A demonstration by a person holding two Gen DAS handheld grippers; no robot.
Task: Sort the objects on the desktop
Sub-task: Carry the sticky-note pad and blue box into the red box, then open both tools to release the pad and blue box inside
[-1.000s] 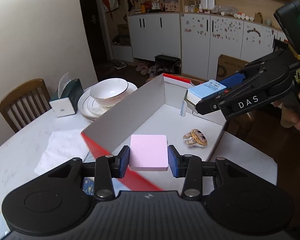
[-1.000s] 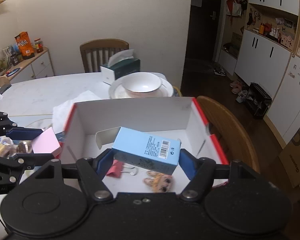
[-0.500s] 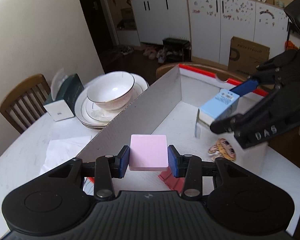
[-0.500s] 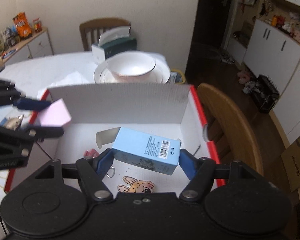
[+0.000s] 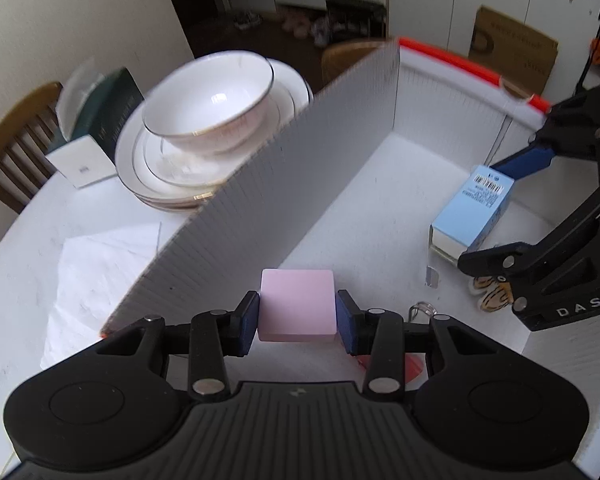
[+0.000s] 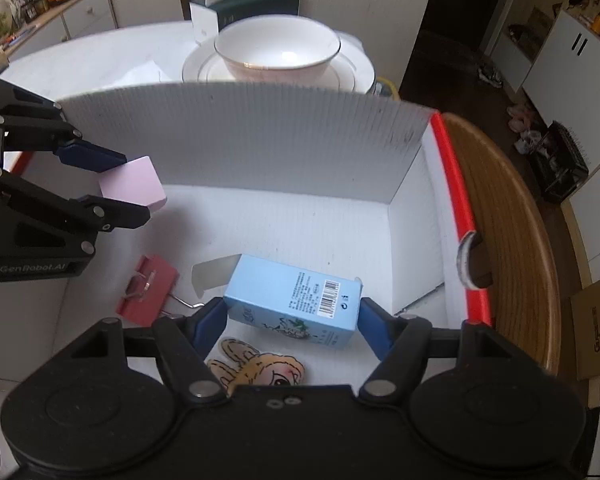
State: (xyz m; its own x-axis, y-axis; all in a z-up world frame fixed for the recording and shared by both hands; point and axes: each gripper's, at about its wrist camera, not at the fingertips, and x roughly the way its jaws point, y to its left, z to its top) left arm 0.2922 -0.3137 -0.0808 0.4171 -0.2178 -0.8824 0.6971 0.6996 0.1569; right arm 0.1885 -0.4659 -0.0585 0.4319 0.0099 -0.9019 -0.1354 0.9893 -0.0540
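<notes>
My left gripper (image 5: 297, 318) is shut on a pink block (image 5: 298, 304), held low inside the white cardboard box (image 5: 284, 184) near its left wall. In the right wrist view the same pink block (image 6: 134, 186) shows at the left, between the left gripper's fingers (image 6: 92, 156). My right gripper (image 6: 294, 314) is shut on a light blue carton (image 6: 296, 294), close above the box floor. From the left wrist view the blue carton (image 5: 474, 214) hangs at the right side of the box. A red binder clip (image 6: 146, 290) and a cartoon sticker (image 6: 260, 368) lie on the box floor.
The box has a red rim (image 6: 458, 208) on its right side. Behind it stands a white bowl (image 6: 278, 54) on stacked plates, with a dark green tissue box (image 6: 246, 6) further back. White paper (image 5: 96, 264) lies on the table left of the box. A wooden chair (image 6: 512, 240) sits to the right.
Both grippers have come down into the box with their loads, from above the rim to near the floor, and tipped further downward. Neither grip has changed.
</notes>
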